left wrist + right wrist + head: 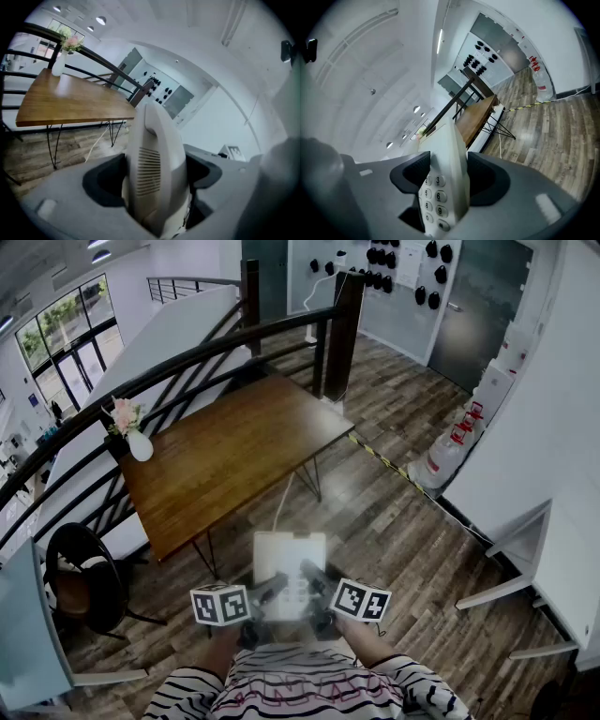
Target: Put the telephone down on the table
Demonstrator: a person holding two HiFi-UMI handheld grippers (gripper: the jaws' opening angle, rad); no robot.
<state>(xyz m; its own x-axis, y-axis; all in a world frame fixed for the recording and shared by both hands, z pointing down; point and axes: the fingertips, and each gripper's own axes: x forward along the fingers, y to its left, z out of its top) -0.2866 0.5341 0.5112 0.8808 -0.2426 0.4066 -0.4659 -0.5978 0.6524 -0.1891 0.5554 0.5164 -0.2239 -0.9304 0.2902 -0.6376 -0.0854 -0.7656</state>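
Note:
A white desk telephone [290, 563] hangs in the air in front of me, over the wooden floor and short of the brown table [234, 451]. My left gripper [269, 590] is shut on its left side, where the handset [157, 140] stands between the jaws of that gripper [152, 180]. At the other side my right gripper [313, 579] is shut on the keypad edge. In the right gripper view the number keys [436, 192] show between the dark pads of that gripper [443, 180]. A white cable [281, 502] runs from the telephone toward the table.
A white vase of flowers [138, 442] stands at the table's far left corner. A black railing [187, 357] runs behind the table. A dark chair [84, 582] is at my left, a white desk [562, 577] at my right, and fire extinguishers [450, 451] by the wall.

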